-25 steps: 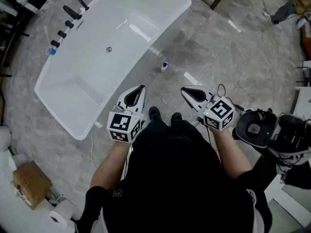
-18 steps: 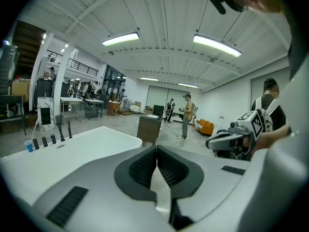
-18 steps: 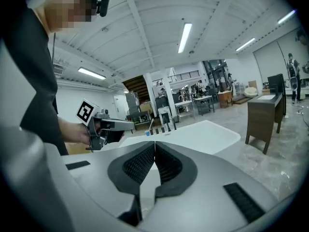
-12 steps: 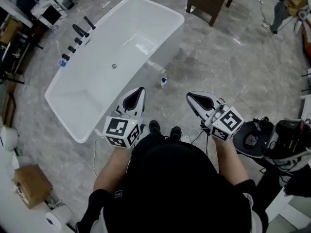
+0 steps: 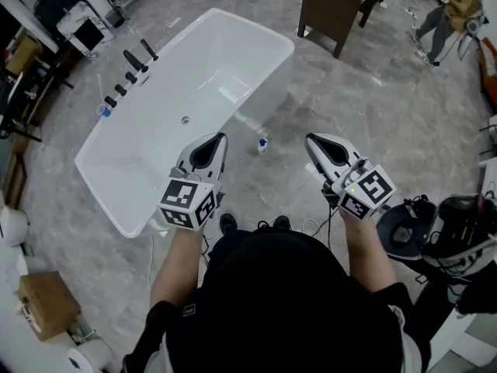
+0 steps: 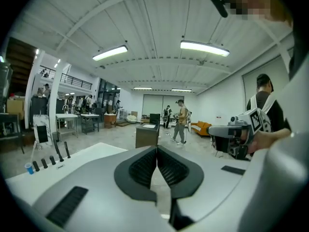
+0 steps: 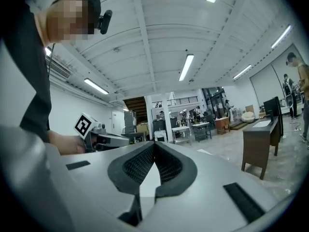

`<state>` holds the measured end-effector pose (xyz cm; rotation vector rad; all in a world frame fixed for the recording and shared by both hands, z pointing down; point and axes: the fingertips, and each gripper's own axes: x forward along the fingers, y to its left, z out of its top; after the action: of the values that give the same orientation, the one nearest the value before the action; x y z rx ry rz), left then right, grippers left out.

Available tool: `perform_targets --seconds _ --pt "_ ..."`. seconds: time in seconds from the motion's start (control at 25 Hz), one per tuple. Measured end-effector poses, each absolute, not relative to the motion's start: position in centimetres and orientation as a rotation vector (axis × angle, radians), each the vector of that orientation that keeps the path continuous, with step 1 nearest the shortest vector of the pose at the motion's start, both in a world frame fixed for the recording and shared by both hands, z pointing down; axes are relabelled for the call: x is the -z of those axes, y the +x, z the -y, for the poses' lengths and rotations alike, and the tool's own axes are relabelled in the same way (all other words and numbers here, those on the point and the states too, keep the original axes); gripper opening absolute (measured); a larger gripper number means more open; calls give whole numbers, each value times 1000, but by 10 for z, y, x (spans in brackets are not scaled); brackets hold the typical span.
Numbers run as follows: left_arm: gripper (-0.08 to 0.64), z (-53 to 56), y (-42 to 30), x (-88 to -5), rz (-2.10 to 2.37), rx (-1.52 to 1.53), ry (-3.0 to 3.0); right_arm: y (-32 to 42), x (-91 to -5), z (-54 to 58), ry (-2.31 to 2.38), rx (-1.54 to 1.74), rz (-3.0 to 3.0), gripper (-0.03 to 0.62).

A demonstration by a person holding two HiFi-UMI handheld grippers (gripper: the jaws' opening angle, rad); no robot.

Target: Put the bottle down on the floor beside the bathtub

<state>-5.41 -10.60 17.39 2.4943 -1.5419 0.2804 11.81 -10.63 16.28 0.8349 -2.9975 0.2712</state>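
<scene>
A small clear bottle with a blue cap [image 5: 263, 143] stands upright on the grey floor right beside the white bathtub [image 5: 155, 158]. My left gripper [image 5: 220, 137] is held level in front of me, shut with nothing in it, its tips over the tub's near rim. My right gripper [image 5: 310, 140] hovers to the bottle's right, also shut and empty. In the left gripper view the left gripper [image 6: 156, 149] has its pads pressed together; in the right gripper view the right gripper [image 7: 154, 144] looks the same. Neither touches the bottle.
Black tap handles [image 5: 129, 74] and a small blue-capped item [image 5: 103, 110] sit on the tub's far rim. A dark wooden cabinet [image 5: 336, 6] stands beyond the tub. Equipment [image 5: 435, 228] lies on the floor at right, cardboard boxes [image 5: 45, 305] at left. People stand in the distance.
The head view has shifted, so tub and bottle sit lower in frame. Both grippers rose and spread slightly apart. Their jaws stayed shut and the bottle did not move.
</scene>
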Motion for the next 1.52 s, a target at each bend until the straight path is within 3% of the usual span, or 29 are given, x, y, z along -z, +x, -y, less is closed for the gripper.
perform_targets --seconds 0.32,0.64,1.52 --pt "17 134 -141 -154 1619 -313 2457 26 -122 147 909 -77 3035 28" --pt "17 146 -193 -158 1708 -316 2434 -9 -137 159 1027 -122 2982 28" --pt "17 149 -166 -172 1594 -296 2474 1 -156 150 1058 -102 2898 28"
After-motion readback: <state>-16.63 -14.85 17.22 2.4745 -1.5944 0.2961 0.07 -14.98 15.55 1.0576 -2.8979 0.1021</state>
